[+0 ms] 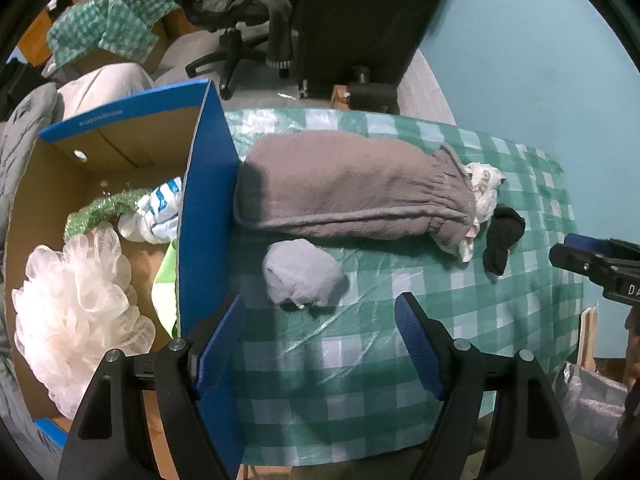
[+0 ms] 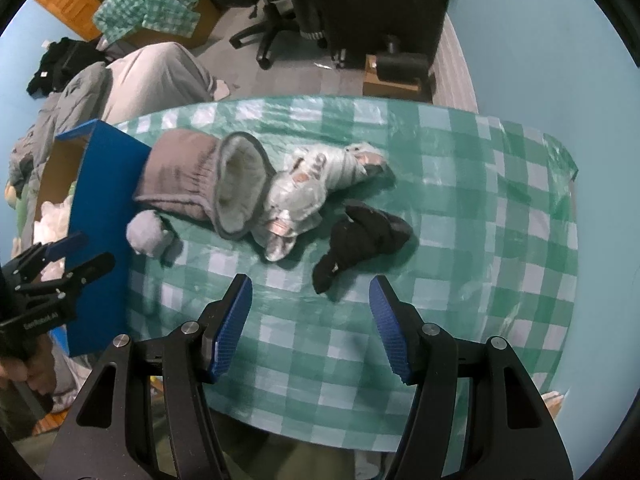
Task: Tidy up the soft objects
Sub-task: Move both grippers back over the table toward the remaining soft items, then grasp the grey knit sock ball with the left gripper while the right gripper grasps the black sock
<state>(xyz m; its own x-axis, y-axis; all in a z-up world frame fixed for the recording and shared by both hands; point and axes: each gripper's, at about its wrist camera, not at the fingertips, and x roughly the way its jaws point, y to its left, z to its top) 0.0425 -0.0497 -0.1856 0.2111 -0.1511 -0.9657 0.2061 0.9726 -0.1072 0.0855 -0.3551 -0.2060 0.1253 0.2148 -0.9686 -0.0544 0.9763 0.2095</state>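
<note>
With both the left hand-held gripper (image 1: 320,344) and right hand-held gripper (image 2: 310,328) spread apart and empty above the tabletop (image 2: 460,208), the floppy gray blanket (image 1: 352,188) beside the cardboard box (image 1: 204,200) could sag and snag its wall, while the pale sock ball (image 1: 304,276) and black sock (image 2: 360,236) may slip free.

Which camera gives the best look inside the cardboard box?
The left wrist view: it looks into the cardboard box, showing a white mesh pouf and green tinsel. The right wrist view shows mostly its blue outer wall.
</note>
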